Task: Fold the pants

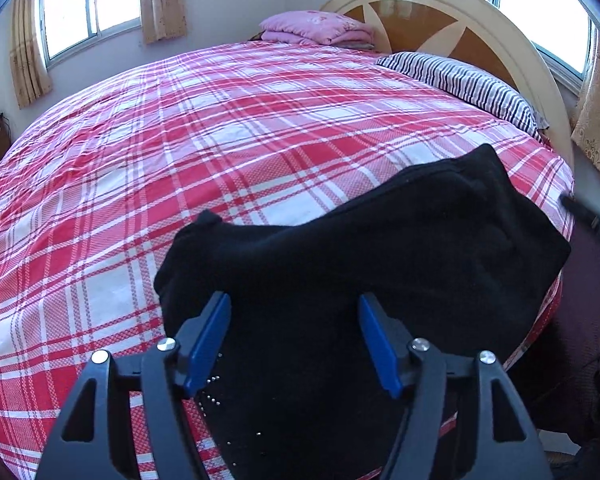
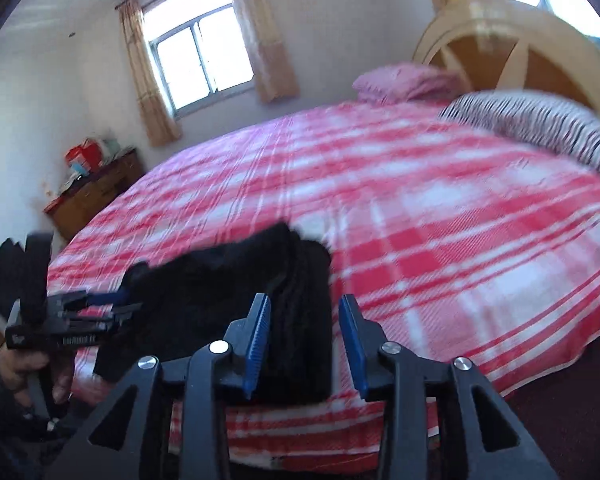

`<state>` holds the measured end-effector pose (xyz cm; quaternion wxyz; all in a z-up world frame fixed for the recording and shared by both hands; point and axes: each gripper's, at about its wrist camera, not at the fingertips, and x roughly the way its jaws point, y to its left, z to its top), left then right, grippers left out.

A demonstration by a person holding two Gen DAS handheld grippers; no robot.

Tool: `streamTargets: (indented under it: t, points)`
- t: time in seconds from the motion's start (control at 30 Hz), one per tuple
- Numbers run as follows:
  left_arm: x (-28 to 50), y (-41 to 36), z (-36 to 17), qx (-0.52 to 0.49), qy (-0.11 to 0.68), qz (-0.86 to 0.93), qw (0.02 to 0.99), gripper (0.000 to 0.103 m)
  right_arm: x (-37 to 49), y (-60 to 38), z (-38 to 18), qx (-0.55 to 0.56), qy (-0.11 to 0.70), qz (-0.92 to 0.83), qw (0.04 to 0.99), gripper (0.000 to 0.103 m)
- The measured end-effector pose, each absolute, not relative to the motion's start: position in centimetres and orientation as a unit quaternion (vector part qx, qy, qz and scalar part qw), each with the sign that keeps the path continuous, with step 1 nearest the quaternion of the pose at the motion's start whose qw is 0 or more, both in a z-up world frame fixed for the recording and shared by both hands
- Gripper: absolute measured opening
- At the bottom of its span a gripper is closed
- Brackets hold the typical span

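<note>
Hovering over the near edge of the bed, the left hand-held gripper (image 1: 296, 340) has its blue pads (image 1: 208, 340) spread wide, with black cloth showing between them but neither pad pressing on it. The black pants (image 1: 380, 248) lie below and ahead of it, folded into a thick bundle on the red-and-white plaid bedspread (image 1: 180, 140), close to the bed's near edge. A few small pale specks dot the dark fabric near the left pad.

In the right wrist view, which is blurred, the right hand-held gripper (image 2: 305, 340) also stands apart, its pads (image 2: 258, 340) spaced to either side of the bundle's right end; the layered edge of the pants (image 2: 240, 292) sits between them, and no squeeze on the cloth can be seen. To the left in that view the left hand-held gripper (image 2: 100, 304) appears from the side, held by a hand (image 2: 24, 368), its tips at the far left end of the bundle.

Farther up the bed lie a striped pillow (image 1: 468, 84) and a folded pink quilt (image 1: 320, 28) against the curved headboard (image 1: 460, 12). Curtained windows (image 1: 88, 4) light the room, and a wooden cabinet (image 2: 96, 196) with red boxes on top stands beside the bed.
</note>
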<state>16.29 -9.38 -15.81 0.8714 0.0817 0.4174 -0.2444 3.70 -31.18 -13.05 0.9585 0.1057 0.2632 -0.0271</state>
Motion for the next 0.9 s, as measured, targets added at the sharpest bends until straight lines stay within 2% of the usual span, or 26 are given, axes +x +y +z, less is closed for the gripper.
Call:
streamTargets:
  t: [0.07, 0.13, 0.27, 0.43, 0.63, 0.9]
  points:
    - [16.3, -9.4, -15.8, 0.081, 0.418, -0.244, 0.871, 0.069, 3.8, -30.5, -11.9, 0.094, 0.248, -0.016, 0.964, 0.047]
    - [16.2, -9.4, -15.9, 0.081, 0.418, -0.245, 0.871, 0.07, 4.7, -28.8, -11.4, 0.076, 0.25, 0.013, 0.965, 0.05]
    - [16.1, -9.6, -15.9, 0.085, 0.417, -0.246, 0.871, 0.07, 7.1, -25.9, -12.9, 0.063, 0.281, 0.087, 0.954, 0.05]
    - [16.2, -9.5, -16.0, 0.083, 0.418, -0.249, 0.869, 0.071, 9.9, -26.3, -16.7, 0.081, 0.359, 0.08, 0.926, 0.05]
    - [16.2, -9.6, -16.4, 0.083, 0.422, -0.252, 0.867, 0.071, 9.7, -28.9, -17.0, 0.141, 0.349, 0.098, 0.921, 0.05]
    - [14.7, -11.0, -16.2, 0.095, 0.413, -0.266, 0.866, 0.071, 10.7, -28.2, -15.8, 0.104, 0.355, 0.083, 0.925, 0.05]
